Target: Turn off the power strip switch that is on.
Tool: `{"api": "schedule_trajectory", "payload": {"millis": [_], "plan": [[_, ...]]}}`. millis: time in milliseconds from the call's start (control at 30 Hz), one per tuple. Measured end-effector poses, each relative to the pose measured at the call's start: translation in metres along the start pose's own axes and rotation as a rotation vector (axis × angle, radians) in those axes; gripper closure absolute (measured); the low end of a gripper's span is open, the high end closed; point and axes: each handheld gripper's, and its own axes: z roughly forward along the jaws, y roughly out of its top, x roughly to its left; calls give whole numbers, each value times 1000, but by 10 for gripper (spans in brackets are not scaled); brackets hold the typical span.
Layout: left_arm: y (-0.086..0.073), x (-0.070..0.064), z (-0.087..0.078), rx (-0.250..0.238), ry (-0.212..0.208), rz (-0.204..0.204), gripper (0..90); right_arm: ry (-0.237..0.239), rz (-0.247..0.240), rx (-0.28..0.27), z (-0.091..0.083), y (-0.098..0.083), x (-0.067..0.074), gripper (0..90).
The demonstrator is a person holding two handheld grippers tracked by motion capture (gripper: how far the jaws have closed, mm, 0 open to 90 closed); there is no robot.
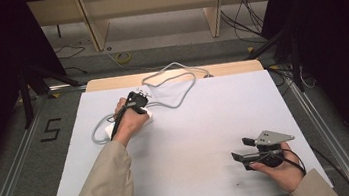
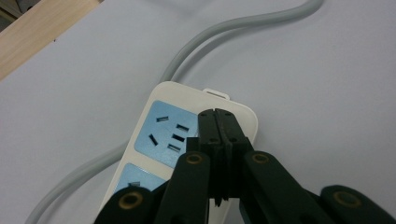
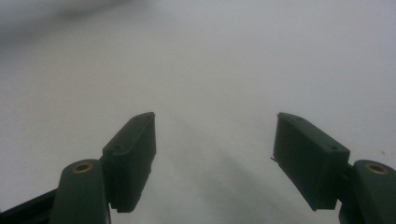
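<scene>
White tabletop [image 1: 193, 141]: left gripper [image 2: 217, 116] jaws together over power strip [image 2: 159, 93]; right gripper [image 3: 215, 140] jaws apart.

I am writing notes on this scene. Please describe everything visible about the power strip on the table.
The power strip is a cream plastic block with rounded corners and blue socket panels, lying flat on the white table near its far left. A grey cable loops away from it. The shut left gripper is over its top beside a socket; contact is unclear.
</scene>
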Motion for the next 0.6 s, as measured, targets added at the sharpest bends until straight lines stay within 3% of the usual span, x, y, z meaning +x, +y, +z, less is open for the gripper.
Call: {"api": "schedule_trajectory", "payload": {"millis": [533,600], "plan": [[-1,-1,-16,-53,-15,-13,895,-3,0,-2,0,0,0,307],[-1,-1,-18,-56,-21,-10,861,-3,-1,-2,0,0,0,307]]}}
